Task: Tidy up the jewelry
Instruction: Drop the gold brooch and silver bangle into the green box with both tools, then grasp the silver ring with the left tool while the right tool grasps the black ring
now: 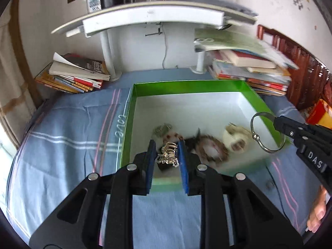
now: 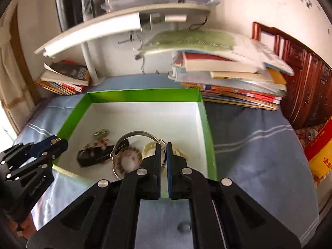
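My left gripper [image 1: 166, 146] is shut on a tangled silver ornament [image 1: 167, 156] and holds it over the near left part of a green box [image 1: 186, 86] with a white floor. My right gripper [image 2: 163, 152] is shut on the rim of a thin silver bangle [image 2: 137, 133], which hangs above the box [image 2: 145, 95]. The left wrist view shows that bangle [image 1: 256, 137] at the right gripper's tip [image 1: 277, 122], over the box's right wall. On the box floor lie a cream bangle [image 1: 236, 139], a brown beaded bracelet [image 1: 211, 150], a black piece [image 2: 93, 155] and small trinkets [image 1: 162, 129]. The left gripper [image 2: 61, 142] shows at the box's left wall.
The box sits on a blue striped cloth [image 1: 68, 137]. Book stacks stand at the back left [image 1: 76, 74] and back right [image 2: 228, 78], under a white raised shelf [image 1: 153, 18]. A dark red wooden frame [image 2: 300, 87] and a yellow-red box [image 2: 321, 157] are at the right.
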A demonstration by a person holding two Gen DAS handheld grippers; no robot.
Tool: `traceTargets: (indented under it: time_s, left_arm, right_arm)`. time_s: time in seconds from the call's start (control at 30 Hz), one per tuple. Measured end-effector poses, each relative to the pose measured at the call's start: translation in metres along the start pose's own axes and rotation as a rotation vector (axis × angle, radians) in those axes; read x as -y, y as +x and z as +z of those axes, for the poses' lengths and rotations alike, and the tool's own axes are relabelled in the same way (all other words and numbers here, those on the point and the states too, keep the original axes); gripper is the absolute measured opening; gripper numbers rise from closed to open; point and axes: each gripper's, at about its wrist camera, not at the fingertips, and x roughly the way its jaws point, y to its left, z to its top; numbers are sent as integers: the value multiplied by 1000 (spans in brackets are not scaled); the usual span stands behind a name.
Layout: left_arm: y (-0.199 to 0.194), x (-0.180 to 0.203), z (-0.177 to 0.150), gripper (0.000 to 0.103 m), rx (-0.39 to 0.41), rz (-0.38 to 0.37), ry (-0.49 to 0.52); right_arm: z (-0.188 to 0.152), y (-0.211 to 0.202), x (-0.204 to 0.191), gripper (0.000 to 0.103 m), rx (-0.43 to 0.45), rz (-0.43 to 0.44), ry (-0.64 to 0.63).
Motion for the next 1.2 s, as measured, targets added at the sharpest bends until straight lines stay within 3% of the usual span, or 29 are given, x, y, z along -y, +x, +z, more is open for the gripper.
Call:
traceTargets:
  time_s: [0.13, 0.17, 0.2, 0.23, 0.27, 0.43, 0.57, 0.7, 0.83, 1.03, 1.2]
  left_arm:
    - [25, -2, 5, 23, -27, 3, -4]
    - [26, -3, 3, 26, -28, 3, -10]
    - [28, -4, 4, 38, -30, 2, -16]
    - [27, -5, 4, 50, -28, 2, -21]
    - [22, -5, 3, 53, -13, 9, -28]
    - [-18, -8, -20, 67, 26, 26, -10]
    - [-49, -12, -69, 70, -1, 23, -7]
    - [-65, -11, -115, 70, -46, -18, -20]
    - [-69, -3, -142, 70, -80, -51, -15]
    - [-63, 13, -158, 70, -106, -67, 30]
    - [-51, 22, -159, 49, -132, -72, 52]
  right_arm:
    - [1, 18, 0, 7, -23, -4, 0]
    - [1, 18, 1, 14, -23, 6, 9]
    - [0, 18, 3, 20, -24, 9, 15]
    - [-2, 12, 7, 33, -23, 13, 23]
    - [-5, 6, 9, 38, -13, 16, 24]
    - [-37, -35, 27, 39, 12, -7, -3]
    - [-75, -45, 45, 39, -44, -12, 0]
    - [-98, -30, 37, 39, -96, -18, -72]
    - [-103, -16, 28, 39, -123, -24, -103]
    - [-106, 1, 24, 39, -153, -36, -110]
    - [-107, 3, 25, 39, -148, -39, -106]
